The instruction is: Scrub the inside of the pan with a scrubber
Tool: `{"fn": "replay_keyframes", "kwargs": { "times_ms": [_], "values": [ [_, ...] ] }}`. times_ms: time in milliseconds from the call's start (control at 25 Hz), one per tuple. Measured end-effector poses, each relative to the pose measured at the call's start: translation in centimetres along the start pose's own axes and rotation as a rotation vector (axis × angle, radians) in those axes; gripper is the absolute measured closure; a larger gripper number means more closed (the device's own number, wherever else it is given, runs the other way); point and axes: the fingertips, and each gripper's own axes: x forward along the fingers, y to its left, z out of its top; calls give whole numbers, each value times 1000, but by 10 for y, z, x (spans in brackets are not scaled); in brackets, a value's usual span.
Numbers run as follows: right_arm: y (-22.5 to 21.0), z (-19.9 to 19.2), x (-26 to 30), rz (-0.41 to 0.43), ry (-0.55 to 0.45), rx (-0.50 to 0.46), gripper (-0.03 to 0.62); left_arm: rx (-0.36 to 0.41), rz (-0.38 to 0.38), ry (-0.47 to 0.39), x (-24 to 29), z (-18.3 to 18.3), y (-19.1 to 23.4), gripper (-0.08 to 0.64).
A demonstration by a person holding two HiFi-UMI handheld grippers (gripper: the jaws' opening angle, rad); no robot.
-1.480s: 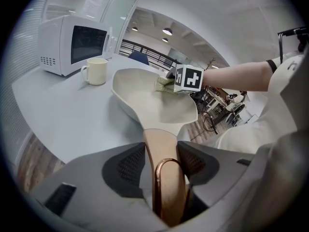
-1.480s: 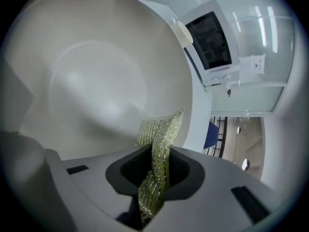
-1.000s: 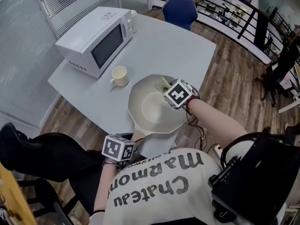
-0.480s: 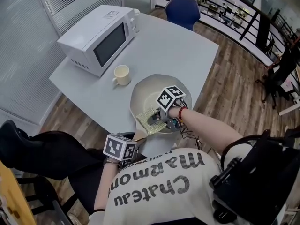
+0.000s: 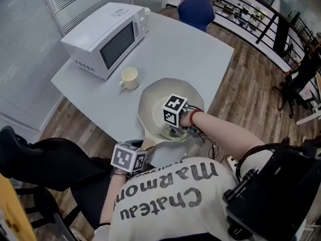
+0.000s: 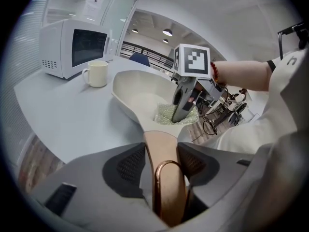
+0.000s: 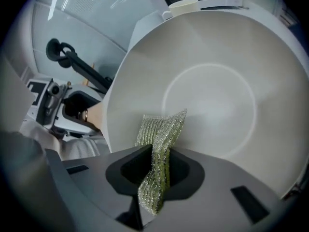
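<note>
At the near edge of the table [image 5: 190, 49], the left gripper [image 6: 163, 167] is clamped on the tan handle [image 6: 161, 144] of the pan [image 5: 153, 100]; only its own view shows this grip. The right gripper [image 7: 155, 170] pinches the green scrubber [image 7: 161, 129], with its jaws almost together, and this too is clear only in its own view. The scrubber touches the pan's inner wall at 6 o'clock, beside the handle. A cup [image 5: 129, 78] stands beyond the pan, at 10 o'clock.

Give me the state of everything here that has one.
Pan, upright on the table, held by its handle.
Scrubber, pinched, pressed against the pan's inner wall near the handle.
Left gripper, shut on the handle.
Right gripper, shut on the scrubber.
Microwave, door shut.
Mug, upright.
</note>
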Motion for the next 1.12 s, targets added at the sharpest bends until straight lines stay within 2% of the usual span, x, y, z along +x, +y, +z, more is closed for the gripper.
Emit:
{"fn": "replay_keyframes", "kwargs": {
  "times_ms": [120,320,600,760,960,1120],
  "values": [
    [-17,-12,0,-101,61,-40,534,2,3,-4,-1,0,0,339],
    [-34,-20,-4,-185,94,-56,534,19,19,-11,-1,1,1,337],
    [-95,-45,-40,-555,281,-211,534,9,16,-14,-3,-1,-1,337],
    [-128,-34,-55,-686,269,-279,532,8,14,-14,-4,-2,-1,336],
    [-163,-9,-84,-927,223,-380,532,11,11,-14,-3,-2,1,333],
    [-171,16,-99,-1081,130,-538,532,2,2,-7,-5,-5,2,330]
  ]
}}
